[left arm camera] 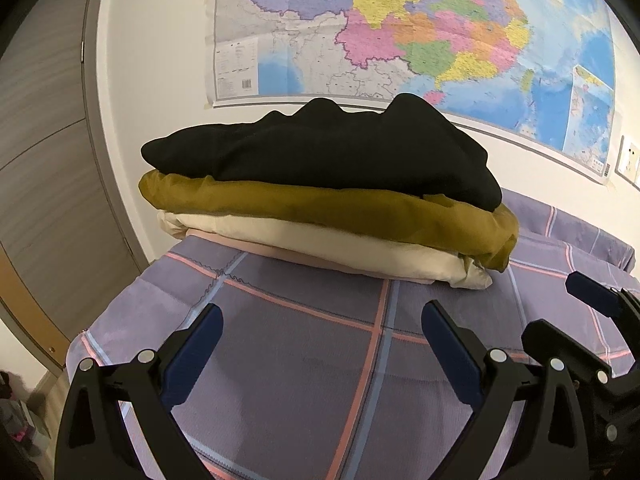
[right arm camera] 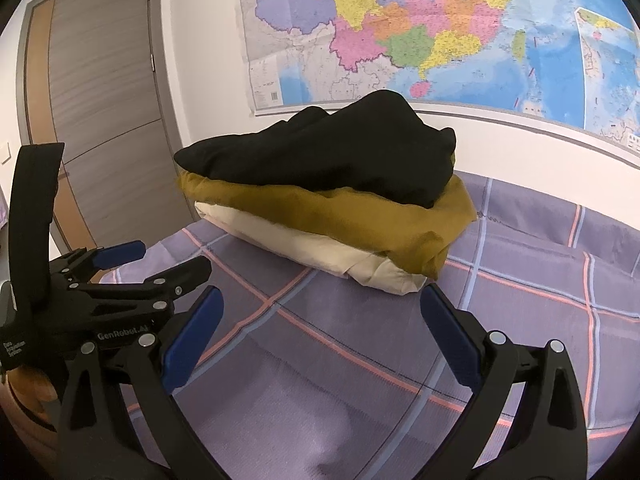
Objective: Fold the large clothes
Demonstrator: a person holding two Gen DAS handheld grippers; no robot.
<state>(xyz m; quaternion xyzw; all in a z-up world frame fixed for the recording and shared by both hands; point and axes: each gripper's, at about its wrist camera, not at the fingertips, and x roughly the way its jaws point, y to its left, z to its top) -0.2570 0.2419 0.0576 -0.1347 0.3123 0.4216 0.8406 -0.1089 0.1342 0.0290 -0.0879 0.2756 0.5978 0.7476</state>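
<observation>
A: Three folded pieces made the stack (left arm camera: 320,208) ahead of my fingers: black top (left arm camera: 320,156), mustard layer (left arm camera: 328,208), cream layer (left arm camera: 320,248). A thin pink edge (left arm camera: 304,258) showed under the cream one.

B: Where did it sit from the left gripper (left arm camera: 322,344)?

A: Straight beyond the fingertips, well clear of them, on the plaid sheet (left arm camera: 280,400). My left fingers stood wide apart, holding nothing, only sheet between the blue pads (left arm camera: 192,352).

B: And the right gripper (right arm camera: 320,336)?

A: Also spread, also empty. The stack (right arm camera: 320,208) lay ahead and its cream corner (right arm camera: 392,280) came near my right finger's tip; I couldn't tell whether they touched.

B: Anything past the stack?

A: A map (left arm camera: 400,32) on the wall behind it, and a grey door (right arm camera: 104,100) off beyond my left finger. The left gripper (right arm camera: 132,276) showed beside that finger too, parted.
</observation>
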